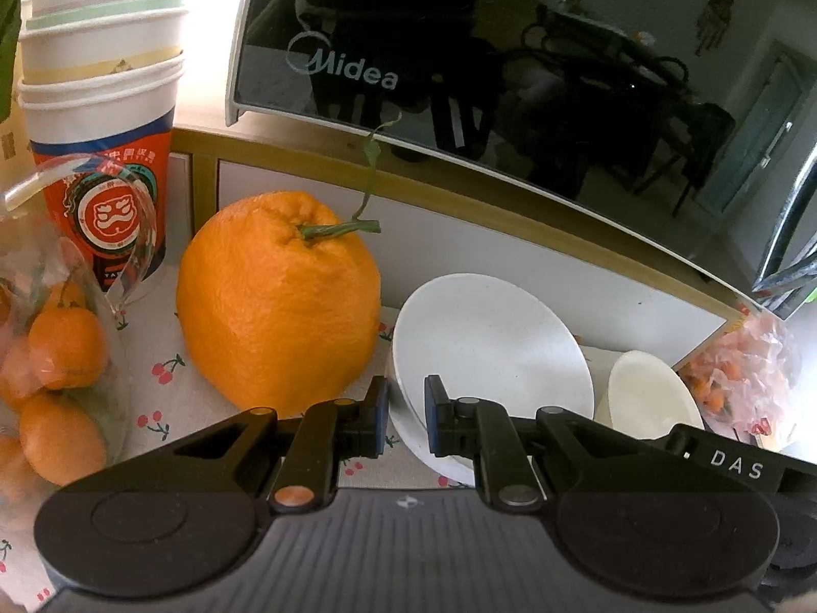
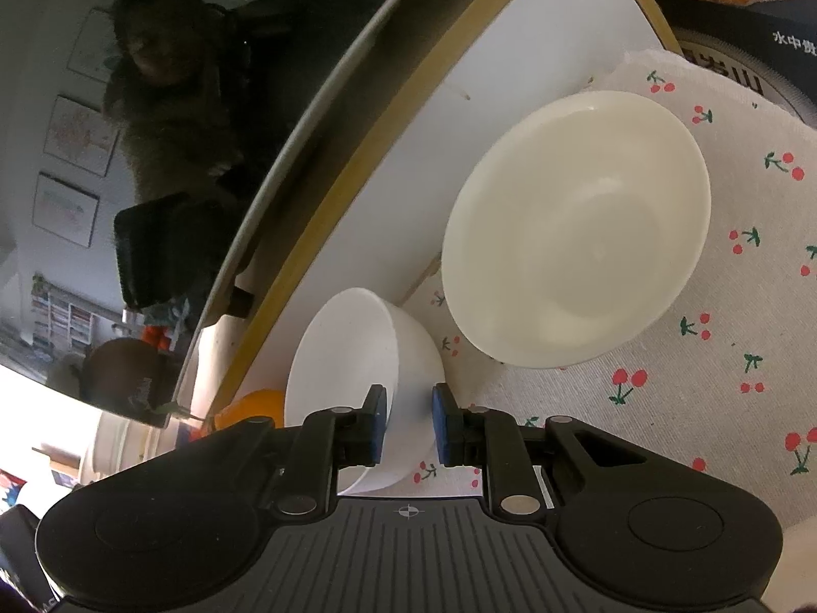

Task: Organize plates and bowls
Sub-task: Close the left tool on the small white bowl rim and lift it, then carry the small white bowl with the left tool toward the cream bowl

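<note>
**Both grippers pinched on the white bowl's rim**

The landmark here is the white bowl (image 1: 490, 352), which sits on the cherry-print cloth (image 1: 153, 388) in front of a white cabinet front (image 1: 510, 255). In the left wrist view the bowl is tipped so that its inside faces the camera.

The left gripper (image 1: 406, 416) is drawn in narrow, its blue pads set on either side of the bowl's near rim, one pad outside the wall and one inside. The right gripper (image 2: 411, 424) is likewise narrow and clamps the same bowl's wall (image 2: 357, 357) from its own side, one pad inside and one on the outer face.

Just beside the bowl, on the far side from the big orange, lies a cream dish (image 2: 577, 225), larger in the right wrist view and resting flat on the cloth; whether it touches the bowl cannot be told. The big orange (image 1: 278, 301), with a green stalk, stands close against the bowl on the other side. Beyond the orange from the bowl is a stack of paper cups (image 1: 102, 102), and near them a clear bag of small oranges (image 1: 56, 357). Above and behind the bowl hangs the dark glass door of a microwave (image 1: 510, 51). Past the cream dish from the bowl is a pinkish plastic bag (image 1: 740, 368).
</note>
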Available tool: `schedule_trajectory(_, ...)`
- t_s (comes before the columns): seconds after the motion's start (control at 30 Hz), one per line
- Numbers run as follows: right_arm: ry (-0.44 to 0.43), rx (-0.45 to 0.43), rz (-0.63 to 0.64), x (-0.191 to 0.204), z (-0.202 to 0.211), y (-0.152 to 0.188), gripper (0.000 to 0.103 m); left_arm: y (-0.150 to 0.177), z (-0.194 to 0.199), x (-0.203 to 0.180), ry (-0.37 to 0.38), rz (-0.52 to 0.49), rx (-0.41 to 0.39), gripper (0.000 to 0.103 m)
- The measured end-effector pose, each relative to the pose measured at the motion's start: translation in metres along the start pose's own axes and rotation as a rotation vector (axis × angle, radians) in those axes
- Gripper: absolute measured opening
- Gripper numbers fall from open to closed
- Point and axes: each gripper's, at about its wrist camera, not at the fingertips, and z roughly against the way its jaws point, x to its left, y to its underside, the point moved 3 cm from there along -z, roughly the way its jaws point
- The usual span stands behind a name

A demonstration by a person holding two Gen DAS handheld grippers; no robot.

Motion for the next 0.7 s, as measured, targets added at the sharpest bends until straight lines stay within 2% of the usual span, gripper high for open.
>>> schedule_trajectory(0.43, -0.017, 0.011, 0.008, 0.021, 0.039, 0.011, 0.019, 0.002, 0.049, -0.008, -0.037, -0.011, -0.005, 0.013)
schedule_trajectory(0.7, -0.002, -0.004, 0.039, 0.042, 0.084, 0.019, 0.019, 0.014, 0.092, -0.017, -0.027, -0.025, -0.020, 0.013)
